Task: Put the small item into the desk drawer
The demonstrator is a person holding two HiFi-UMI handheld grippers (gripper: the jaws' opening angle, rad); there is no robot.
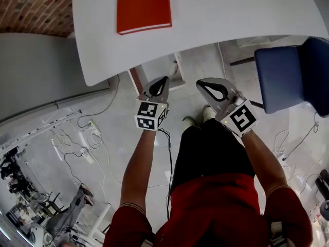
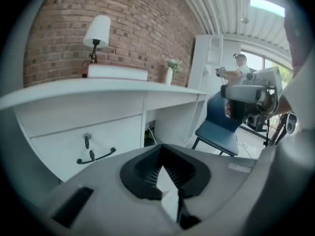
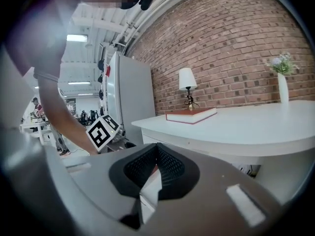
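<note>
My left gripper (image 1: 164,80) (image 2: 162,167) and right gripper (image 1: 200,83) (image 3: 156,169) hang side by side just below the front edge of the white desk (image 1: 231,14). Both point toward it. Each has its jaws shut, and nothing clear shows between the black pads. The closed desk drawer (image 2: 54,146) fills the left of the left gripper view, with a black handle (image 2: 96,156) and a lock (image 2: 87,141) above it. That drawer lies a short way ahead of the left gripper and to its left. No small item shows in any view.
A red book (image 1: 143,6) lies on the desk, with a lamp (image 2: 97,31) and a white vase (image 2: 169,74) further along. A blue chair (image 1: 293,76) stands to the right. Cables and a power strip (image 1: 90,133) lie on the floor at the left.
</note>
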